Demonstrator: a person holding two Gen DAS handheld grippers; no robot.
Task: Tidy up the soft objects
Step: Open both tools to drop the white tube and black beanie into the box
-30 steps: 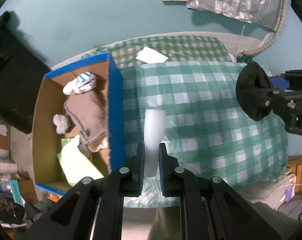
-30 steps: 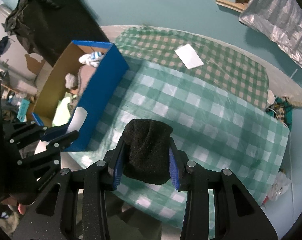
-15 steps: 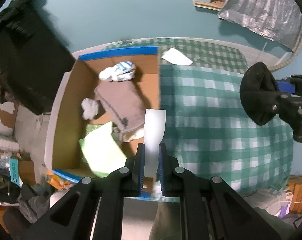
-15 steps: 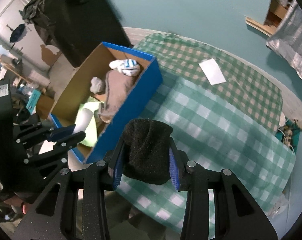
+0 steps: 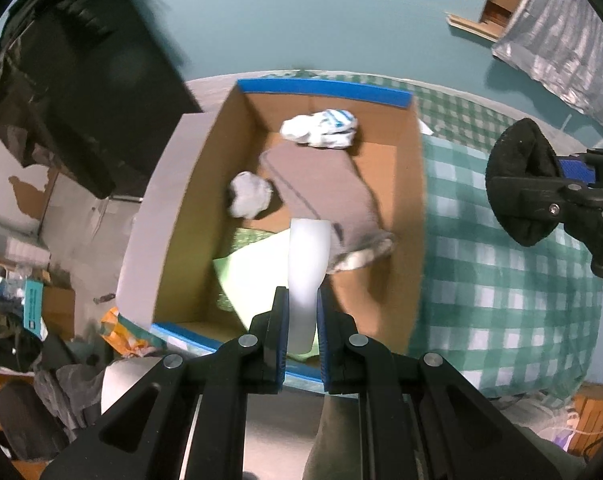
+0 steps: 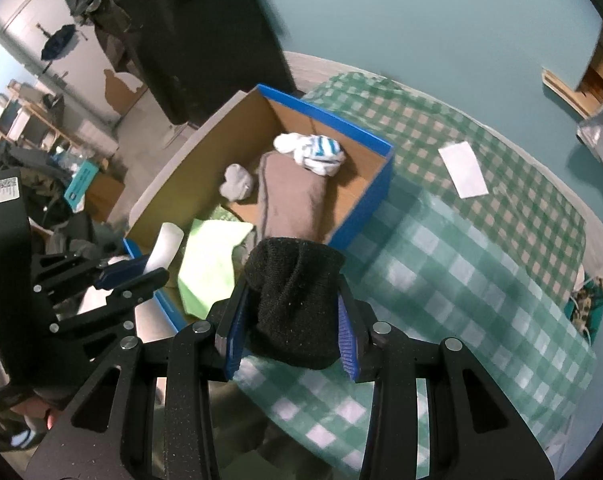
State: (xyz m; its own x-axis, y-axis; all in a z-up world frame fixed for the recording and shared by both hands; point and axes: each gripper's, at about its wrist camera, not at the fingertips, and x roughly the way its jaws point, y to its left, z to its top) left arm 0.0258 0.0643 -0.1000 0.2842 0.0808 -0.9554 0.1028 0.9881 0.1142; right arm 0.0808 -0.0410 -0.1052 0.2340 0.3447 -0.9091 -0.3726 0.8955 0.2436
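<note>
Gripping a white foam strip (image 5: 306, 268) between its pads, the left claw (image 5: 301, 344) hangs over the blue-edged cardboard box (image 5: 325, 92), which holds a brown cloth (image 5: 321, 184), a striped sock bundle (image 5: 321, 128), a grey sock ball (image 5: 249, 198) and a light green sheet (image 5: 253, 276). The right claw (image 6: 289, 320) clamps a black knitted piece (image 6: 293, 292) above the box's near corner, over the green checked cloth (image 6: 461, 280) covering the worktop.

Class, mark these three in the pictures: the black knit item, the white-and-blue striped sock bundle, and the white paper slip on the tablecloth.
black knit item (image 6: 293, 292), right wrist view, centre of its front face.
striped sock bundle (image 5: 321, 130), left wrist view, middle of the bundle.
white paper slip (image 6: 463, 169), right wrist view, its centre.
</note>
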